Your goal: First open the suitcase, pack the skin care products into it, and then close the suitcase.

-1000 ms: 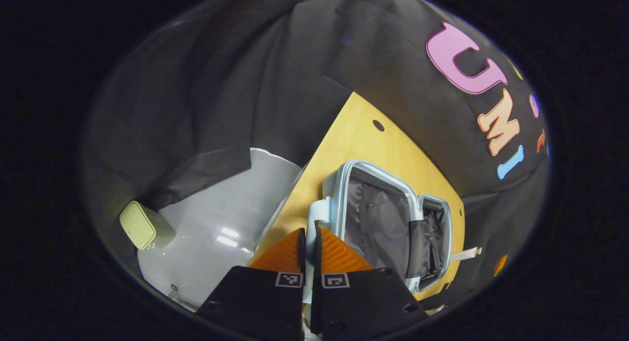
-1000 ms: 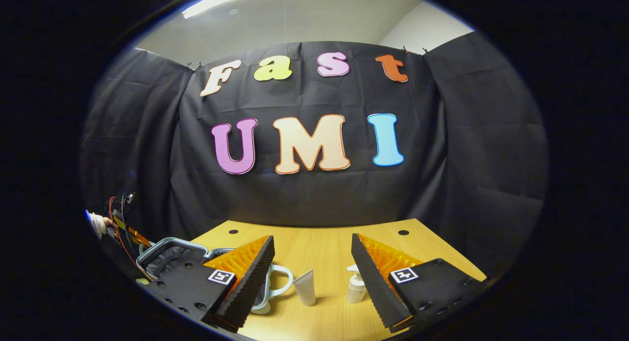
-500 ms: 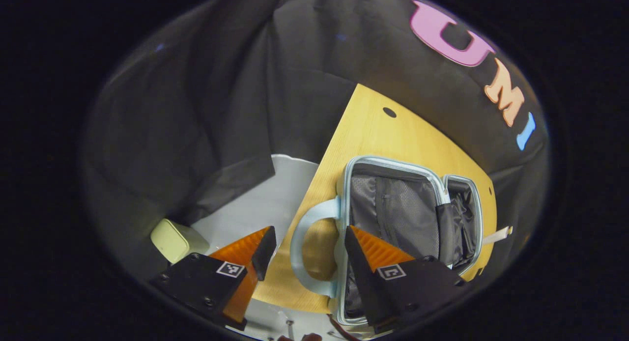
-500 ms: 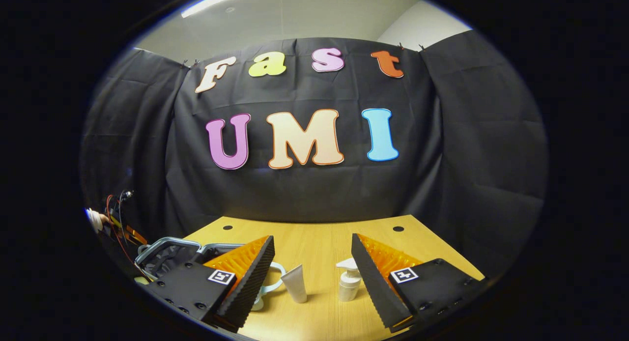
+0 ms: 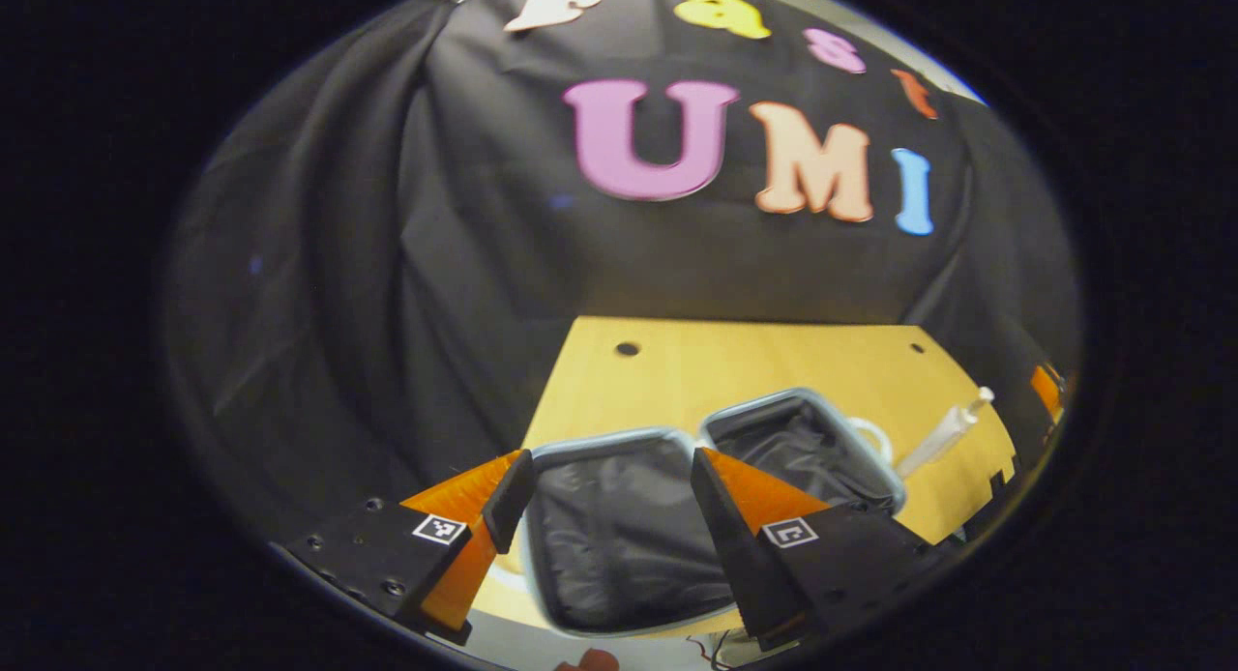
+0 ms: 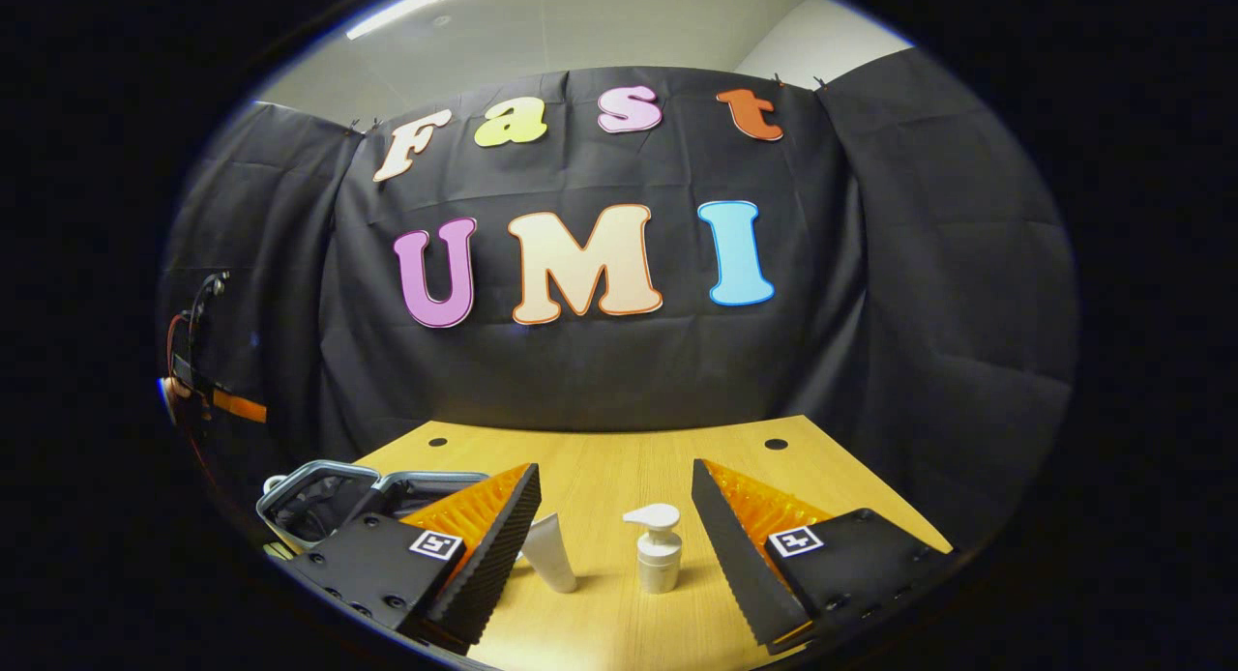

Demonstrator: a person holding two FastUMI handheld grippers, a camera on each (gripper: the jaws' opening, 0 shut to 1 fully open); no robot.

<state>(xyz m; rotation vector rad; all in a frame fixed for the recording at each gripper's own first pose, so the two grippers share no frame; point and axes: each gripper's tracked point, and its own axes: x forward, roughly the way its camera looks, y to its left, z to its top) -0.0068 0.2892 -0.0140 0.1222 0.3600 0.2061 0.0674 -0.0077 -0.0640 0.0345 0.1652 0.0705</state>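
Observation:
The pale blue suitcase lies open on the wooden table, its two dark-lined halves side by side. My left gripper hovers open over the near half and holds nothing. A white tube lies beyond the far half. In the right gripper view a white pump bottle stands upright on the table, ahead of my open right gripper and apart from both fingers. The white tube lies just left of the bottle, by the left finger. The suitcase sits at the far left.
The black cloth wall hangs close behind the table. Small round holes mark the tabletop near its back edge. The table's left edge runs beside the suitcase. Bare wood stretches behind the bottle.
My left gripper let go of the suitcase handle, opened, and swung round to face the wall over the open case. The right gripper shifted, so the bottle now shows between its fingers.

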